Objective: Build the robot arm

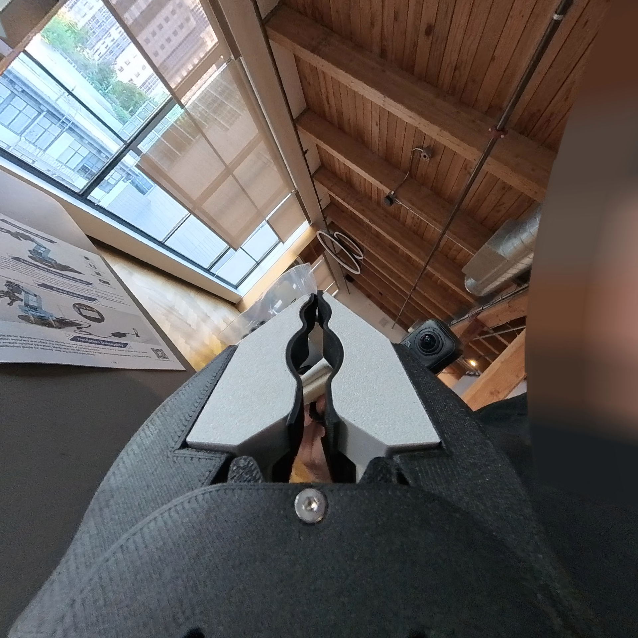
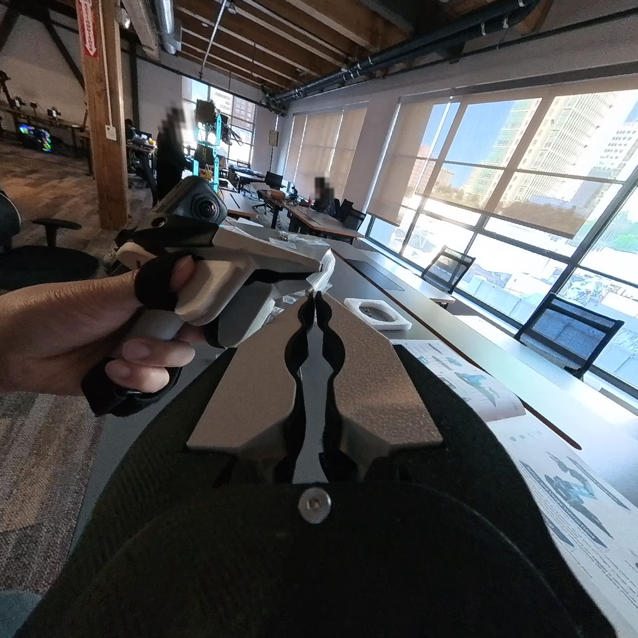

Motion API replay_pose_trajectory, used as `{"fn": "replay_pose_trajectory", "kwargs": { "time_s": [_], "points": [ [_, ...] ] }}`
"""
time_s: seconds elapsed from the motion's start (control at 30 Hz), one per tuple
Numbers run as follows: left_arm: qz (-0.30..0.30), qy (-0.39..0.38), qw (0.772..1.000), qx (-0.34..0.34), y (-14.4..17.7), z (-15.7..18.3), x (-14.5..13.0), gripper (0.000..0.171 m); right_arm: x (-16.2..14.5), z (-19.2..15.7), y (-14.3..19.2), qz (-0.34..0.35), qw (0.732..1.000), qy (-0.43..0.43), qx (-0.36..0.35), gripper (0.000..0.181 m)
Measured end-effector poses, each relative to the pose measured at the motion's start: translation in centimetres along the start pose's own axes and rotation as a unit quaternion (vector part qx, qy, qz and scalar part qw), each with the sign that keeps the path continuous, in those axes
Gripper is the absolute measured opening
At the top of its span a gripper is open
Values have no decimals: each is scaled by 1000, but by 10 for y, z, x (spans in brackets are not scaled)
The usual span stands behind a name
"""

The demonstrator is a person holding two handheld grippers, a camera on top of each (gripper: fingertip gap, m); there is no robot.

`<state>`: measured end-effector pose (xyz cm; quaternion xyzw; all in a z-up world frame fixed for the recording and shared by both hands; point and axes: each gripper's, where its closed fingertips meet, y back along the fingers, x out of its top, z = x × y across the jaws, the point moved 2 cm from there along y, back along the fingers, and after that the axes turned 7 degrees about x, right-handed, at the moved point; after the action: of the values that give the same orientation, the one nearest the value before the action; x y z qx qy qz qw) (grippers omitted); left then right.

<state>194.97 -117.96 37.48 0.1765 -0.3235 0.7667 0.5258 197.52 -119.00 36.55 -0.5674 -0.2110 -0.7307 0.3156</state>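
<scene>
The left gripper [image 1: 318, 297] pointed up toward the wooden ceiling [image 1: 414, 103] and the big window [image 1: 103, 121]. Its jaws were clenched on the edge of a clear plastic bag [image 1: 293, 286] — the crinkly top of the bag stuck out just past the tips. A printed sheet [image 1: 69, 297] with drawings lay flat on the dark bench [image 1: 69, 431] to the left. A small black camera [image 1: 431, 343] peeked out on the right, just beside the gripper.

The right gripper [image 2: 316, 297] pointed along the long bench [image 2: 373, 276]. Its jaws were clenched too, with the tips pressed together right at the lower edge of the same plastic bag [image 2: 324, 272]. It was hard to tell if the tips really pinched the bag or only touched it.

In the right wrist view, a bare hand [image 2: 69, 331] with a black strap around it held the handle of the other gripper, and that gripper's grey fingers [image 2: 276, 255] closed on the bag from above. So the bag hung in the air between the two grippers, above the bench.

A white foam frame [image 2: 379, 312] lay on the bench a little farther on — near the bag but apart from it. More printed sheets [image 2: 483, 386] lay on the bench to the right. Black chairs [image 2: 445, 266] stood by the windows.
</scene>
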Motion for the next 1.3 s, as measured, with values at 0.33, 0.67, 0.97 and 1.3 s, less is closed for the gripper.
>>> {"fn": "replay_pose_trajectory", "kwargs": {
  "time_s": [0.33,0.67,0.97,1.3],
  "points": [
    [8,10,1000,-14,1,2,2,0,3,-2,-1,4,1000,6,-5,0],
    [-11,44,999,-18,6,-9,-5,0,-11,-7,-3,-46,991,126,-10,0],
    [-11,49,998,-22,4,-8,-2,0,-6,-6,-3,-35,995,96,-5,0],
    [9,62,998,-24,10,-11,3,0,-6,-6,-9,-52,993,105,-16,0]
  ]
}}
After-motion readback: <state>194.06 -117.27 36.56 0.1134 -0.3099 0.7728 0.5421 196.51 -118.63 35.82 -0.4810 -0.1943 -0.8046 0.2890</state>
